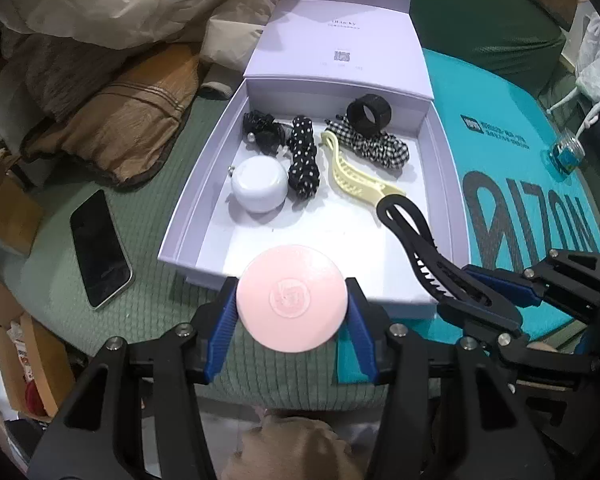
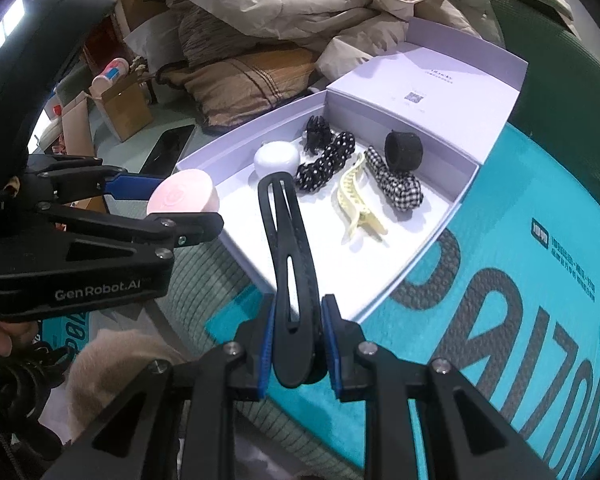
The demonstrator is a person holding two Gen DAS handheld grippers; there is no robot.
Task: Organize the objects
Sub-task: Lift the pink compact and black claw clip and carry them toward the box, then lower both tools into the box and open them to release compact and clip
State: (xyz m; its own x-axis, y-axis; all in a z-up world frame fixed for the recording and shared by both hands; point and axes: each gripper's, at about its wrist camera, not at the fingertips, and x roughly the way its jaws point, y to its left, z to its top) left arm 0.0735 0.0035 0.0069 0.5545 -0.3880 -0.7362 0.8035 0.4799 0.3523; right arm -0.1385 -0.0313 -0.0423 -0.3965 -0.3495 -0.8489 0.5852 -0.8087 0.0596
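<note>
Round pink plastic compact [image 1: 291, 298] | sitting clamped in left gripper [image 1: 290, 312], bottom centre | long black plastic hair clip [image 2: 288, 264] | sitting clamped in right gripper [image 2: 298, 344], over pale lilac cardboard box [image 2: 428, 244]

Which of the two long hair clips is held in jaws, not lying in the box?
The black hair clip, clamped by the right gripper; the cream one lies in the box.
</note>
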